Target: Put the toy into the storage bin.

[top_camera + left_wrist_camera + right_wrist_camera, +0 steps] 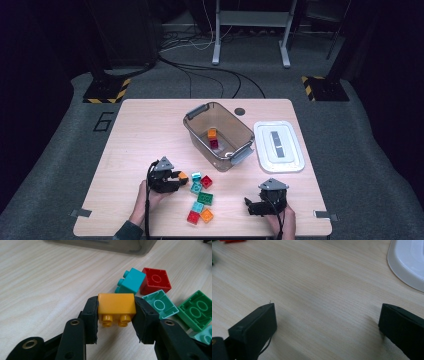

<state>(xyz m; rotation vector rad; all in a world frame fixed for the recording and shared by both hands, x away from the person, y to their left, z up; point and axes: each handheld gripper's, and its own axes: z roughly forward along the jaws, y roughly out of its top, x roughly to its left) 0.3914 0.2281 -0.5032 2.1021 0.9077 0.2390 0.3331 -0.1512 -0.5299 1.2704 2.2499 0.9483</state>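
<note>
Jaws on orange brick (116, 306) — pale wood table (45, 285)

White lid (279, 146) lies beside clear bin (197, 132) w/ two bricks inside.

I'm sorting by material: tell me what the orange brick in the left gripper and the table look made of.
Orange brick: likely hard plastic, smooth, slightly glossy, with moulded studs. Table: pale wood or wood-look laminate, matt, with visible grain lines.
</note>
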